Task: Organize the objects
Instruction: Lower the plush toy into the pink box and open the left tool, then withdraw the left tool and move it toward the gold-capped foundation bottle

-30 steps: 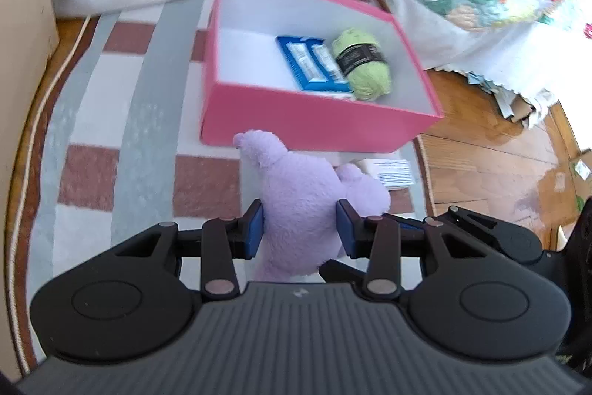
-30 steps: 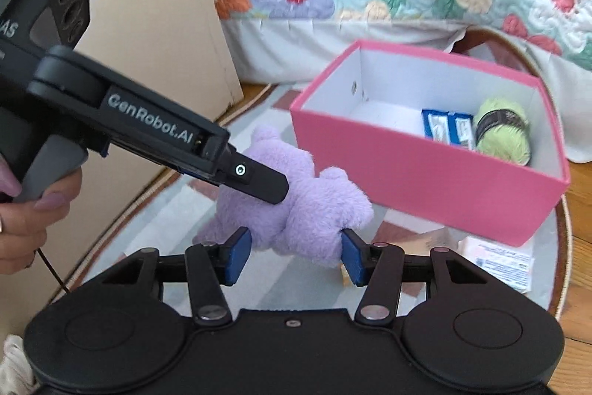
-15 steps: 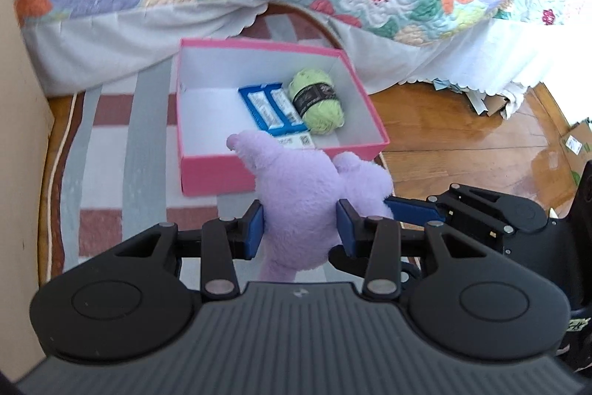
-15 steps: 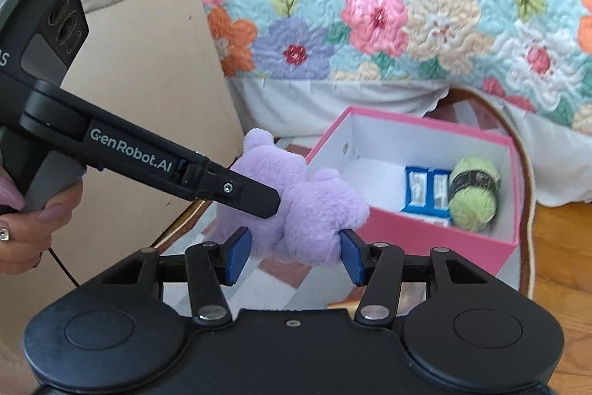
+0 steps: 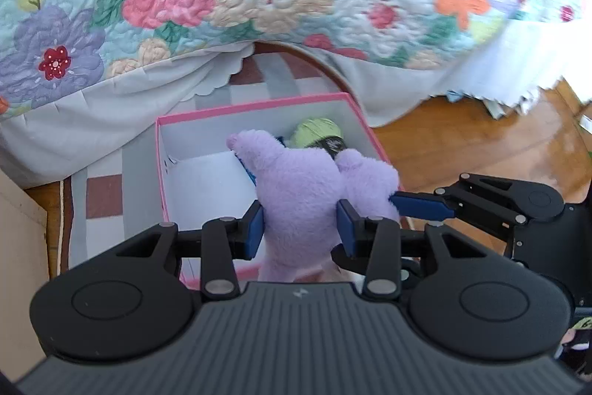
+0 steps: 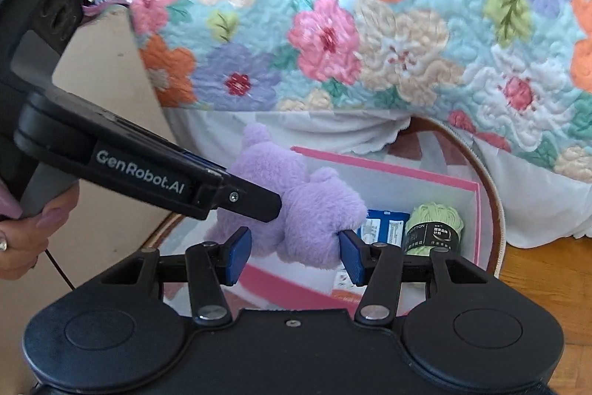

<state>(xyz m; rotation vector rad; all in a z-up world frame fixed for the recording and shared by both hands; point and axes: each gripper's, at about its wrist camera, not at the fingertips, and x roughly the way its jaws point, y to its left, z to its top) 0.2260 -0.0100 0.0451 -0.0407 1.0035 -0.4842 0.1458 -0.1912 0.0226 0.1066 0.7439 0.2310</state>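
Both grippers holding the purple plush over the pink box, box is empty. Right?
Not empty. The right wrist view shows green yarn and a blue packet inside the pink box. Both the left gripper and right gripper do hold the purple plush.

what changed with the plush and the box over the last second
Both hand-held grippers, left and right, lifted the purple plush off the rug and carried it toward the bed; it now hangs over the open pink box instead of in front of it. Unchanged: both grips on the plush, and the green yarn and blue packet lying in the box.
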